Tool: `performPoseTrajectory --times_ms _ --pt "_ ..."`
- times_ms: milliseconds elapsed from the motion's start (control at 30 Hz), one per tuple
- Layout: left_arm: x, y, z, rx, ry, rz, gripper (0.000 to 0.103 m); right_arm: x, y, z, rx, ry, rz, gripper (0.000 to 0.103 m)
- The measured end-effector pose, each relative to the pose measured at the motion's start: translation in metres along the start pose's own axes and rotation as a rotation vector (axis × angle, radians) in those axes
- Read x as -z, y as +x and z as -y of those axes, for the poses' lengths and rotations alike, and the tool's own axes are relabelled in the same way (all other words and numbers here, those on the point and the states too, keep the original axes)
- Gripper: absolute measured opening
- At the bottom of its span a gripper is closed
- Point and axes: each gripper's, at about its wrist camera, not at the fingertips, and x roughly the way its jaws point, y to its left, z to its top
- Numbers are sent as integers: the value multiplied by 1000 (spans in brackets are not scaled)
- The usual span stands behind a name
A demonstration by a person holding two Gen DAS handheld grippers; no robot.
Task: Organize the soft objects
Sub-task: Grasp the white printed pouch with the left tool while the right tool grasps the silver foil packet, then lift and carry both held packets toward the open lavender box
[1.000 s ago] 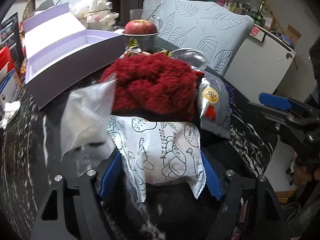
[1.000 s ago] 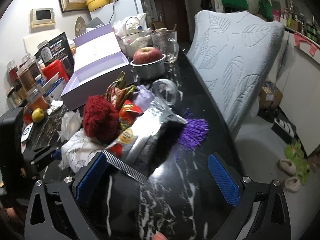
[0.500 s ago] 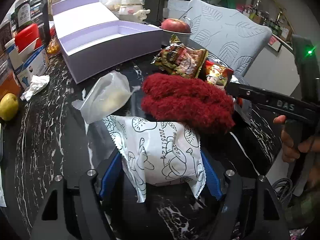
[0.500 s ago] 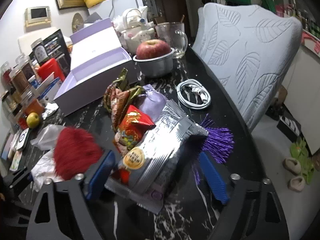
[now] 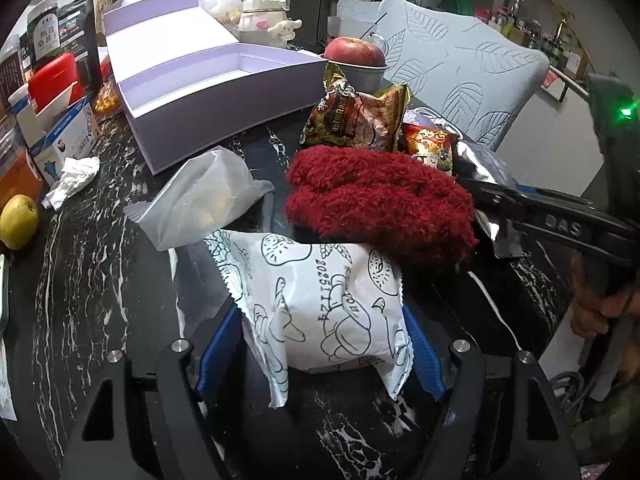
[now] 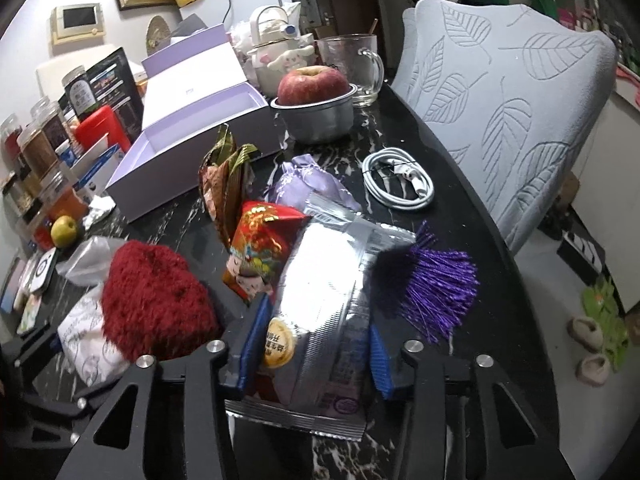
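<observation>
Blue rubber pads of the left claw (image 5: 322,340) press in from both sides on a white, puffy snack packet printed with black line drawings (image 5: 324,304), so this claw is closed on the packet, which sits low over the black, white-veined marble counter (image 5: 100,280). Against the packet's far edge lies a fuzzy, dark red knitted bundle (image 5: 380,208), and to its left a frosted translucent plastic bag (image 5: 200,200) rests on the counter. Beyond the red bundle stand a brown and gold foil snack bag (image 5: 356,120) and a small red foil packet with a cartoon face (image 5: 430,146).

The right claw (image 6: 314,354) is clamped on a shiny silver foil bag with a round yellow sticker (image 6: 328,304), its blue pads touching both sides of the bag's near end. A bright purple tassel of thin strands (image 6: 436,284) lies just right of the silver bag, and a pale lilac satin pouch (image 6: 308,184) sits just behind it. Further back, an open lavender cardboard box (image 6: 188,140) stands on the counter beside a grey metal bowl holding a red apple (image 6: 316,84), with a coiled white cable (image 6: 400,180) to the right of the pile.
</observation>
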Motion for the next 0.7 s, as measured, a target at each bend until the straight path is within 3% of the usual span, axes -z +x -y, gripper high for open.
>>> performPoseTrajectory --times_ms 133,400,567,700 --pt "-1 4 6 -48 42 -8 79 9 -9 0 5 -28 -14 43" --pt "-5 9 6 -49 41 11 82 28 -27 1 -3 -74 -43 44" --pt "-5 9 7 -58 31 30 75 30 -20 -2 24 -81 -50 57" --pt "-6 8 6 -50 26 25 73 31 -17 -9 61 -121 -31 59"
